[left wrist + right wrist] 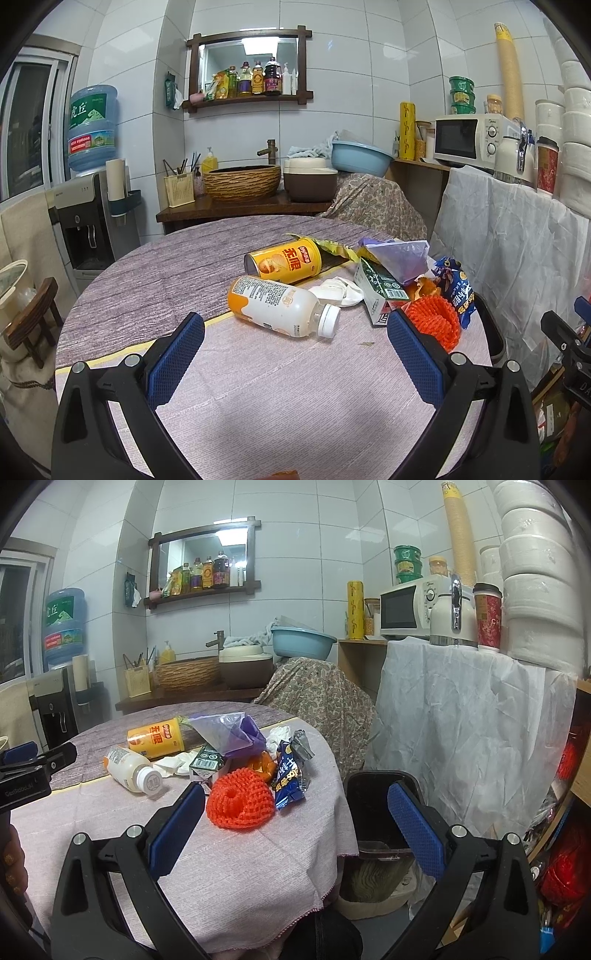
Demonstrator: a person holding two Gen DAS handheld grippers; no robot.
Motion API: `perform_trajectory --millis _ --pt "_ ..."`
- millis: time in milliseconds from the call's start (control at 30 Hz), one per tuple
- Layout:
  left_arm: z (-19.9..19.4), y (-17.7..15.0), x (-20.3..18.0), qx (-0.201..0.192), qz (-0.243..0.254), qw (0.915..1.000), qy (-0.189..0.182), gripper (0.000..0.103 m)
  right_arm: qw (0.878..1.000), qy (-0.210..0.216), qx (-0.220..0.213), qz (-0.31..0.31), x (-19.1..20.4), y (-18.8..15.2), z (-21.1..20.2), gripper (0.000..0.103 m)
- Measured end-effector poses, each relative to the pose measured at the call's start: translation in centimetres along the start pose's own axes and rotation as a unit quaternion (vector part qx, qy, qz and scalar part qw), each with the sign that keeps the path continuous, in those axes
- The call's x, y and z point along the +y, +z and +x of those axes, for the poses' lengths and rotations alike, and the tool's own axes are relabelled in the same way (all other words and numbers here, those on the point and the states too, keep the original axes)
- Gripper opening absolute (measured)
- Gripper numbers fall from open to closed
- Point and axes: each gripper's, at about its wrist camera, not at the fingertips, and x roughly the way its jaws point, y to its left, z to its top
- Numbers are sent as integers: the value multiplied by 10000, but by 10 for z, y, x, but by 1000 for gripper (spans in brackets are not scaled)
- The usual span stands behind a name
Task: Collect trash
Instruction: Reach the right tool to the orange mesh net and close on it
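**Both grippers hovering open near the trash pile**

Hovering low over the pink-clothed tabletop [280, 398], in the lower middle of the left wrist view: left gripper [295, 334], jaws spread wide and pinching nothing. Lying on its side just beyond the blue pads, centre frame: a plastic bottle [282, 304] with an orange label and white cap. Resting behind it, also on its side: a yellow chip can [284, 260]. Sitting to the right of the bottle: crumpled white tissue [338, 290], a green-and-white carton [380, 291], a purple plastic bag [397, 254], an orange mesh net [437, 319] and a blue snack wrapper [458, 291], all crowding together at centre right.

Hanging over the tabletop's edge in the lower part of the right wrist view: right gripper [295, 805], jaws likewise spread and empty. Lying just beside its left pad: the orange mesh net [240, 799], touching the blue snack wrapper [291, 775]. Standing on the floor below the tabletop, right of centre and partly behind the right pad: a dark trash bin [373, 801], open-topped.
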Motion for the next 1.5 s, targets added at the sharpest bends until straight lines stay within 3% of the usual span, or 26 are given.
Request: perform_trajectory --millis 300,467,633,900,1033,1267,1433,1500 --pt "27 -7 10 446 38 9990 22 98 9995 -34 310 110 -16 -4 22 98" --pt "45 -14 17 824 7 9966 -64 98 9961 332 792 208 -14 -13 46 98" --pt "63 -18 22 1187 55 9929 -81 98 9914 784 1040 -142 9 -16 65 98" --pt "83 -15 26 1592 -60 9863 -426 98 9764 1419 1544 -509 40 -20 112 97" --pt "91 -12 30 1721 -203 9835 -517 98 9726 1351 1644 -935 57 -14 135 79" --pt "103 -6 44 1884 -553 9792 -503 98 9621 1180 1938 -1510 76 -14 163 59" --pt "112 2 52 1981 -800 9757 -488 98 9582 1137 2042 -1651 81 -18 170 34" --pt "117 3 56 2099 -974 9714 -528 97 9577 1126 2035 -1692 82 -20 170 29"
